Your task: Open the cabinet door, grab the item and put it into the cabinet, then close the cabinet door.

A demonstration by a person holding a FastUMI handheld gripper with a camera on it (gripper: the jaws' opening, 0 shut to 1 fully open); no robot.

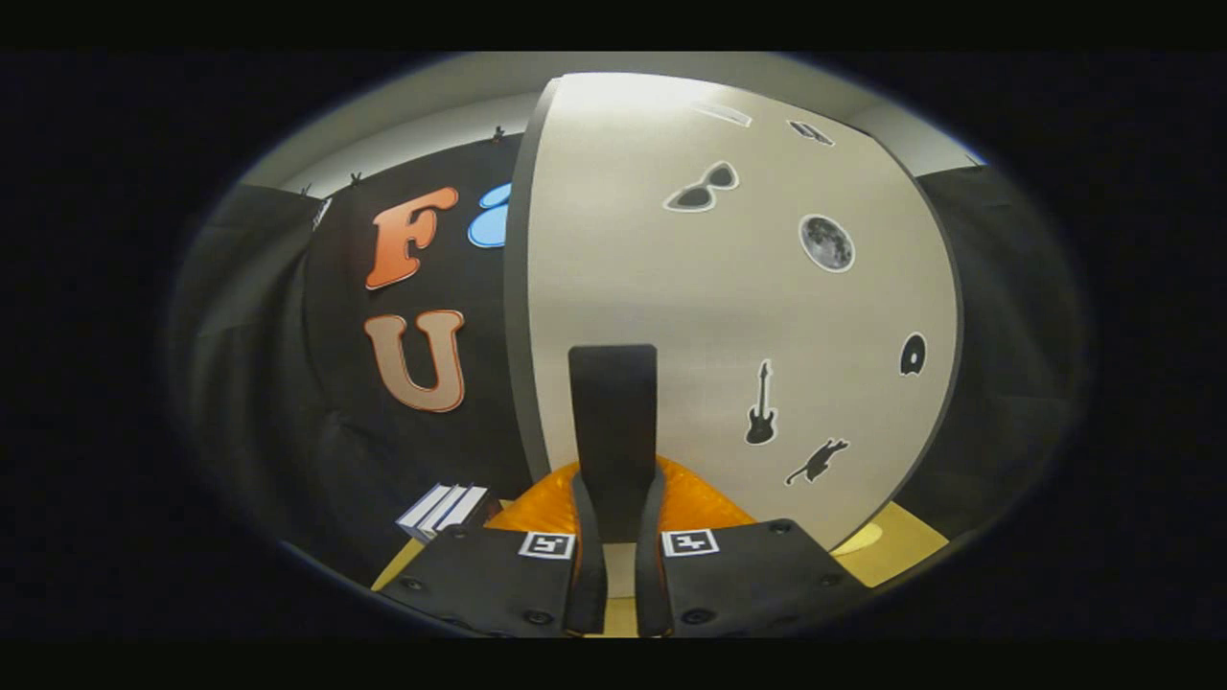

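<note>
Gripper closed on dark handle of cabinet door, door swung partly open. Orange item just beyond fingers, near door. Opening step; next, pull door wider, then release.

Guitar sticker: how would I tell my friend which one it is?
Find the big pale cabinet door covered in stickers. The claw grips the tall dark handle at its middle; the guitar sticker is just right of that handle, below the round moon sticker. It is the only thin shape standing straight up, while the cat sticker beside it stretches sideways.
</note>
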